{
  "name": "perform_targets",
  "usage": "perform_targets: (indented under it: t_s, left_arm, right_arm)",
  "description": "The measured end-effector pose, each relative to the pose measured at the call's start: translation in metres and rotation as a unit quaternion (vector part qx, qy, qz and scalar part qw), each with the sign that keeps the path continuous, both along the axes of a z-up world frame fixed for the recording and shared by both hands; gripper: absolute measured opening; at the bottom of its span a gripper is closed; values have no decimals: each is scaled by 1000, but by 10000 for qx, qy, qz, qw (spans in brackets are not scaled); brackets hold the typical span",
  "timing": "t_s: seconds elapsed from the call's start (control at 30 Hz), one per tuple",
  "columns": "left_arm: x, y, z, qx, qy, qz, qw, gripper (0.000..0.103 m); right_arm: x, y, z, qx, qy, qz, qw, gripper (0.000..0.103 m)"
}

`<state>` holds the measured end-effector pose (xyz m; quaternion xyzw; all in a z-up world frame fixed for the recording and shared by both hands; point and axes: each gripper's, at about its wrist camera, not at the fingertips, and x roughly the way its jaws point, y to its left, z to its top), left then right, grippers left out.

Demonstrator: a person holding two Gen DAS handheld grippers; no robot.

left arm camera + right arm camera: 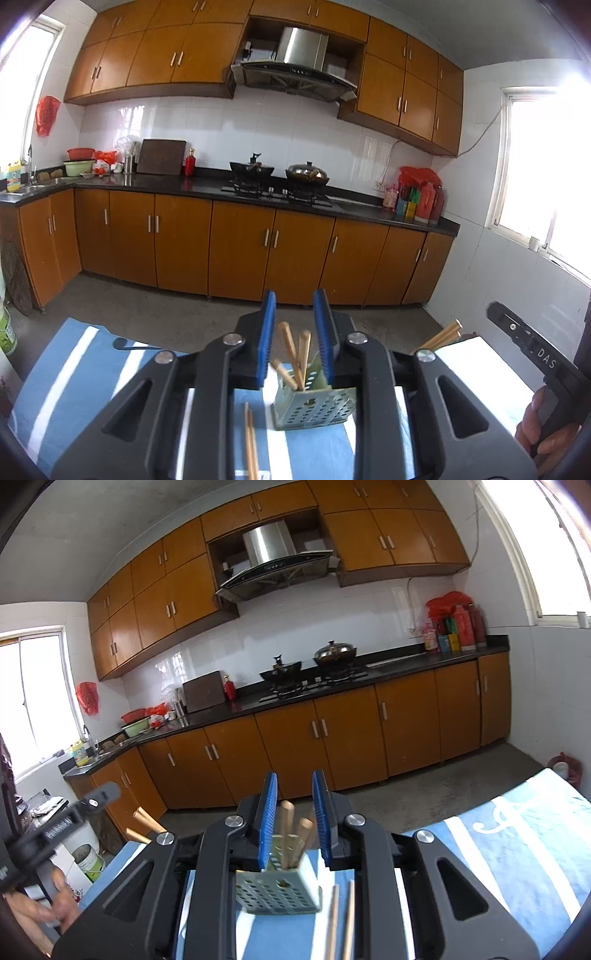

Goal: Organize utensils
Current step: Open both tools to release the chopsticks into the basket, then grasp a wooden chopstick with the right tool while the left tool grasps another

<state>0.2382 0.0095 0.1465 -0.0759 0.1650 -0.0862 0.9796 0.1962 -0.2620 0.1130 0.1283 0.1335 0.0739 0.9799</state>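
The left tool (pixel 294 343) hung just above the tabletop (pixel 62 373), its blue fingers (pixel 266 339) a little apart and closed on nothing. It pointed at twelve o'clock toward the perforated holder (pixel 314 408), which stood upright on the blue-and-white striped cloth so that sticks could be dropped in from above. Several chopsticks (pixel 295 354) already leaned in the holder, their thick ends fanning out above the rim. A loose pair of chopsticks (pixel 250 443) lay flat on the cloth at about seven o'clock from the holder in the left view, apart from it, probably the next thing to collect.

The right tool (pixel 294 821) faced the same holder (pixel 280 890) from the other side, with its fingers (pixel 321 818) likewise slightly parted and empty. In its view two loose sticks (pixel 341 919) lay just beside the holder at about four o'clock. Each tool's handle, with a hand on it, showed at the edge of the other's view. Both tools seemed placed low and near so that either could pinch a stick from the cloth. I judged the sorting to be partly done.
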Motion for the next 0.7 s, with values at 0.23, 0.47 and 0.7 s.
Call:
perform_targets:
  t_s: [0.23, 0.47, 0.7]
  left_arm:
    - [-57, 27, -33, 463, 222, 288, 9983, 40]
    - [-59, 66, -117, 668, 1417, 632, 9856, 40]
    - [-57, 86, -156, 582, 1966, 740, 9760, 40]
  right_arm:
    - [-23, -27, -52, -341, 815, -417, 9952, 27]
    - [-2, -16, -151, -336, 2346, -8, 9715, 27]
    - [12, 27, -195, -605, 2867, 441, 9551, 23]
